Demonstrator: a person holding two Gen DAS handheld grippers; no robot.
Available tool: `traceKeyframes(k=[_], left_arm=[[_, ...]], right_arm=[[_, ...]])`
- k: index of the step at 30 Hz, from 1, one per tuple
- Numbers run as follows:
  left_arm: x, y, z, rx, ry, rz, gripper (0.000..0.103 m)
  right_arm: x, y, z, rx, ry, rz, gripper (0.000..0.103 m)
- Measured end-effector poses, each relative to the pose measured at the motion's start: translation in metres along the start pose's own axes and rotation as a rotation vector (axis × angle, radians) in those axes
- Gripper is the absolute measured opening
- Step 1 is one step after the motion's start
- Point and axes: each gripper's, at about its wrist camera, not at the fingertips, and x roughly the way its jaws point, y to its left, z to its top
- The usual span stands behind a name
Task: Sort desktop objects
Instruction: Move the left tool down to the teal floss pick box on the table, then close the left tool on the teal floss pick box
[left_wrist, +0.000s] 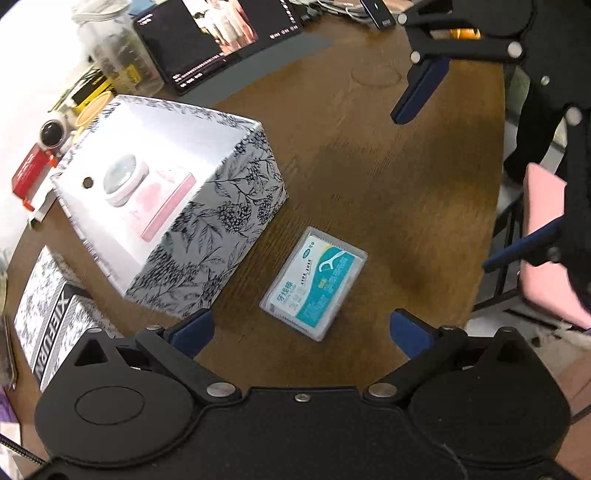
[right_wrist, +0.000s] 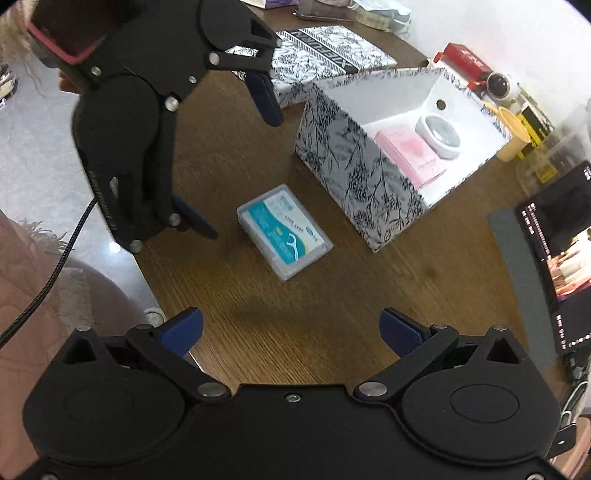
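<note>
The wooden desk was cluttered; at frame centre lay the floss case. Both left gripper and right gripper gaped wide, empty. Best squeeze its long edges squarely, then lift toward the floral box.

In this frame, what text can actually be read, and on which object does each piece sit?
"XIEFURN": black band on the floral box lid, also visible from the right wrist.
Dental floss pick case: Chinese label, too blurred to read.
Tablet screen: caption text too small.
Pink box inside the floral box: print unreadable.
</note>
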Motion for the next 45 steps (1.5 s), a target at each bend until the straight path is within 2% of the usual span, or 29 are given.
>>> traceKeyframes(k=[7, 12, 16, 22, 29, 35, 45], left_arm=[[0.031, -0.002, 0.009, 0.030, 0.031, -0.015, 0.088], [0.047, 0.005, 0.015, 0.028, 0.059, -0.057, 0.083], [0.056, 0.006, 0.016, 0.044, 0.076, -0.084, 0.073], [0.062, 0.010, 0.012, 0.066, 0.083, -0.101, 0.069], [0.064, 0.011, 0.009, 0.077, 0.072, -0.115, 0.069], [0.064, 0.017, 0.006, 0.035, 0.073, -0.133, 0.069], [0.051, 0.020, -0.010, 0.027, 0.076, -0.129, 0.061]], right_arm=[[0.015, -0.010, -0.005, 0.003, 0.008, 0.037, 0.103], [0.024, -0.019, -0.004, 0.000, 0.000, 0.078, 0.103], [0.030, -0.025, -0.002, -0.003, -0.001, 0.103, 0.103], [0.037, -0.034, 0.001, 0.000, 0.004, 0.127, 0.103], [0.043, -0.038, 0.003, 0.004, 0.007, 0.147, 0.103], [0.046, -0.039, 0.002, 0.014, 0.012, 0.151, 0.103], [0.041, -0.036, 0.003, 0.017, 0.016, 0.136, 0.103]])
